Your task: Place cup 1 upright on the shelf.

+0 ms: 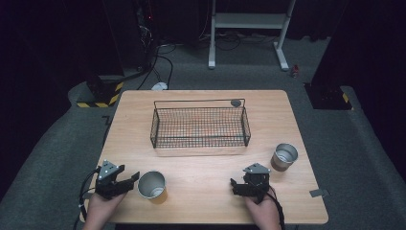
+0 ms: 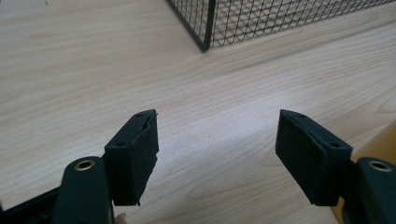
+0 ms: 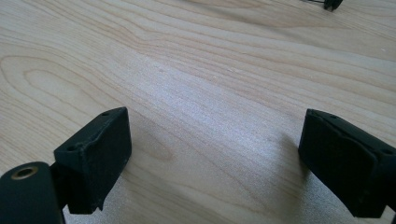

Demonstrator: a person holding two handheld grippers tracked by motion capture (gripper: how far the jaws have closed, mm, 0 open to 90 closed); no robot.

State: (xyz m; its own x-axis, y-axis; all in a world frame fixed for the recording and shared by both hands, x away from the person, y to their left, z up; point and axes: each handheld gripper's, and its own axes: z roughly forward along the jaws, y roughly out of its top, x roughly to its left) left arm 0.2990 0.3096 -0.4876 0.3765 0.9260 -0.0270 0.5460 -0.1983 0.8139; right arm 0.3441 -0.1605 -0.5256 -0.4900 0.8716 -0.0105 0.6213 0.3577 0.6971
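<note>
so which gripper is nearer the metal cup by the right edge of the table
Right. The right gripper sits just left of and in front of that cup, a short gap away. The left gripper is far across the table, beside the other cup.

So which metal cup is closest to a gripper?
The cup by the left gripper, almost touching its jaws. The other cup stands farther from the right gripper.
</note>
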